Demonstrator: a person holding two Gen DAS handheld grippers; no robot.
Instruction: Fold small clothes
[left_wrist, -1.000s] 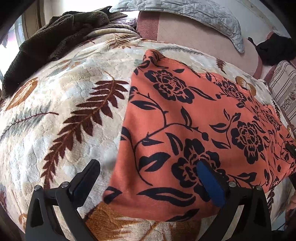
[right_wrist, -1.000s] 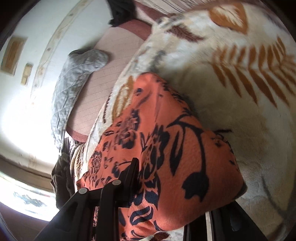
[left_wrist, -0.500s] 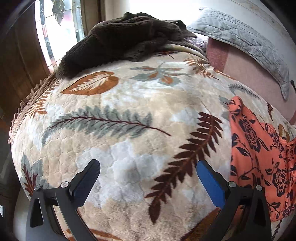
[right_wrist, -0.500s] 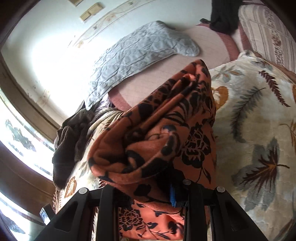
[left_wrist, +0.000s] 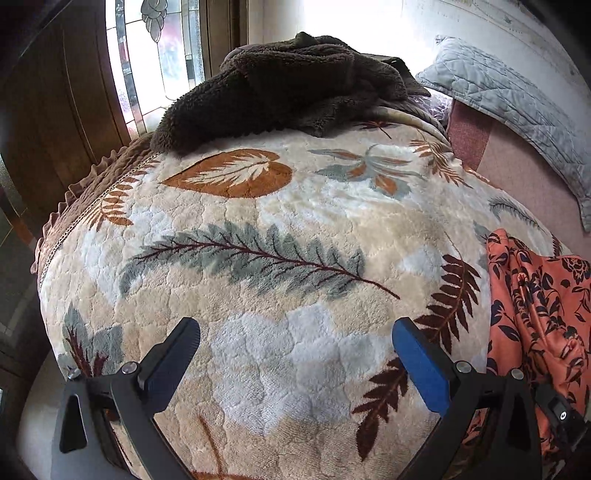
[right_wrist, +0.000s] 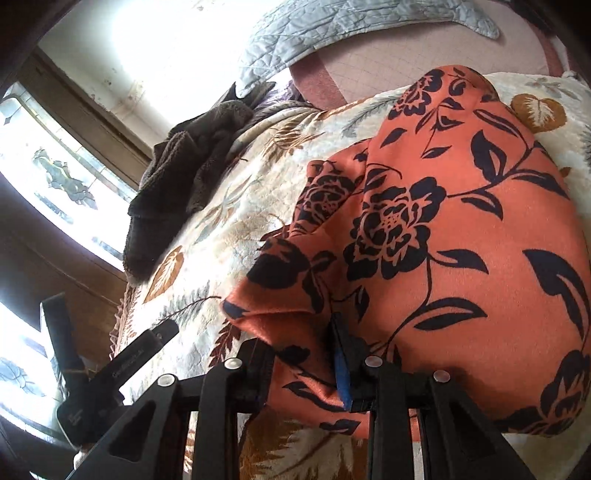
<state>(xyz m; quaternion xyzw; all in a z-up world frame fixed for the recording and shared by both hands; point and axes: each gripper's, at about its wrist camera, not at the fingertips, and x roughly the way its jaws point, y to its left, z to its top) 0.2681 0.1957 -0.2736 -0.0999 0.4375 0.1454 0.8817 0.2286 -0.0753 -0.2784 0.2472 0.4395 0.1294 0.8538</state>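
The orange garment with black flowers (right_wrist: 443, 221) lies folded over on the leaf-patterned blanket (left_wrist: 258, 295). It also shows at the right edge of the left wrist view (left_wrist: 535, 302). My right gripper (right_wrist: 303, 354) is shut on the near edge of the orange garment, with bunched cloth between its fingers. My left gripper (left_wrist: 295, 354) is open and empty, low over bare blanket to the left of the garment. It also shows at the lower left of the right wrist view (right_wrist: 110, 369).
A dark brown fleece (left_wrist: 288, 85) is heaped at the far end of the bed by the window (left_wrist: 162, 48). A grey quilted pillow (left_wrist: 517, 122) lies at the back right on a pink sheet (left_wrist: 517, 177). The bed's frilled edge (left_wrist: 74, 206) runs along the left.
My left gripper let go of the orange garment and swung left over bare blanket. My right gripper carried the garment's edge up and over, folding it onto itself, and lowered it.
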